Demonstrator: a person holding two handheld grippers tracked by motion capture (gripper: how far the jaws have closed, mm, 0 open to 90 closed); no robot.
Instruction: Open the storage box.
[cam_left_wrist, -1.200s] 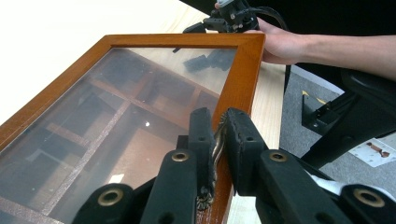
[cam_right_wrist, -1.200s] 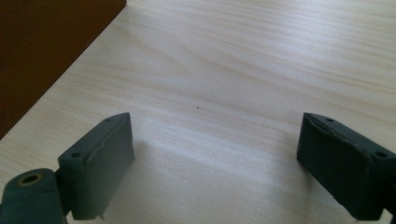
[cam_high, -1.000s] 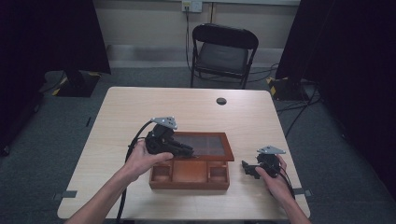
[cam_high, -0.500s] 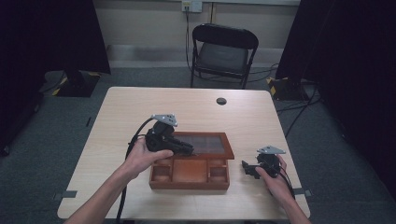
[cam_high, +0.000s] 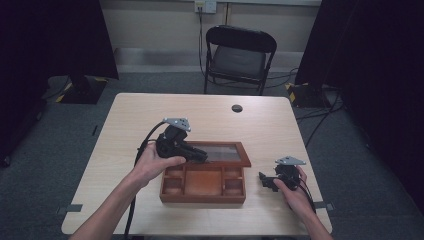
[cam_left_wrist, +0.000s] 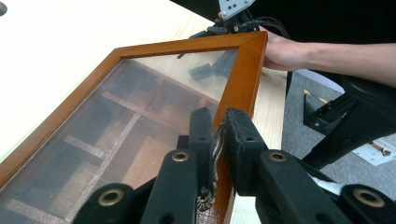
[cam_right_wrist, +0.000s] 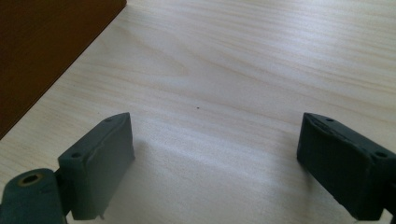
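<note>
At centre frame, the left gripper (cam_left_wrist: 215, 135) pinches the glass lid's (cam_high: 222, 152) wooden frame, lifted over the wooden box (cam_high: 202, 184); lower right, the right gripper (cam_right_wrist: 215, 158) gapes, seemingly resting on the table (cam_high: 130, 115); no writing readable

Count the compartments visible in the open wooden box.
3: a small one at the left, a wide one in the middle, a small one at the right of the box. Finer dividers may be hidden.

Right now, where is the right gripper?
In the high view the right gripper is on the table's right side, low over the tabletop, just right of the wooden box, with its jaws open and empty.
</note>
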